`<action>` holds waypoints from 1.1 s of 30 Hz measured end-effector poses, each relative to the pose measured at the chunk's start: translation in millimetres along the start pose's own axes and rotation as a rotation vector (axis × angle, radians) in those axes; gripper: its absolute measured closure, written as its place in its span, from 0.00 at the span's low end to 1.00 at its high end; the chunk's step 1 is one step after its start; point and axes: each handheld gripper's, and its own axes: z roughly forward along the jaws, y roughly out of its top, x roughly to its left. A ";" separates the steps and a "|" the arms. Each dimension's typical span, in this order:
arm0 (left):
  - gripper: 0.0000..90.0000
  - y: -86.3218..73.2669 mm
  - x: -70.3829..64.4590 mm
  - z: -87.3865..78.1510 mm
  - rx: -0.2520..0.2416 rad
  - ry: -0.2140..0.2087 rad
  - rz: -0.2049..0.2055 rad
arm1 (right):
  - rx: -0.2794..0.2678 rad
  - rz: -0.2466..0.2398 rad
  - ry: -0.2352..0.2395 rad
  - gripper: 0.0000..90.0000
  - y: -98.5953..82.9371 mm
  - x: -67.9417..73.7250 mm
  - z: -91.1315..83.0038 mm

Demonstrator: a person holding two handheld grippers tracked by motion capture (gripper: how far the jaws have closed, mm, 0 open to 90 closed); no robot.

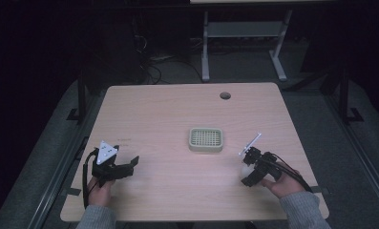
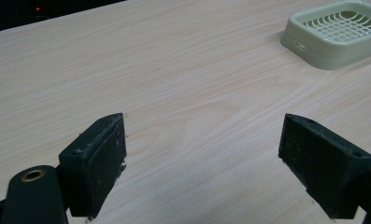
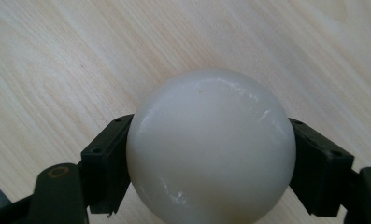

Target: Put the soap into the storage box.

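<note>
A glossy white ball (image 3: 211, 147) sits between the two black jaws of my right gripper (image 3: 211, 163), which is shut on it just above the wooden table. In the high view the right gripper (image 1: 248, 168) is at the table's front right, with the white ball (image 1: 247, 168) a pale spot at its tips. My left gripper (image 1: 130, 164) rests at the front left, pointing right. Its jaws stand wide apart in the left gripper view, the left gripper (image 2: 202, 144) holding nothing over bare wood. A pale green slotted tray (image 1: 206, 139) lies at the table's middle.
The pale green tray (image 2: 335, 39) is at the upper right of the left gripper view. A round cable hole (image 1: 225, 95) is near the table's far edge. Beyond the table stand a desk frame (image 1: 242, 38) and cables on a dark floor.
</note>
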 end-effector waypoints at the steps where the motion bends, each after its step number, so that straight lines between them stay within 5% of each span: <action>1: 0.16 0.2 -0.1 -0.1 -0.001 -0.002 0.004 | -0.002 -0.003 0.006 0.26 3.1 -1.1 -2.6; 33: 0.16 1.5 -1.0 0.5 0.003 -0.006 0.015 | -0.019 -0.081 0.037 0.26 69.7 -5.5 -31.0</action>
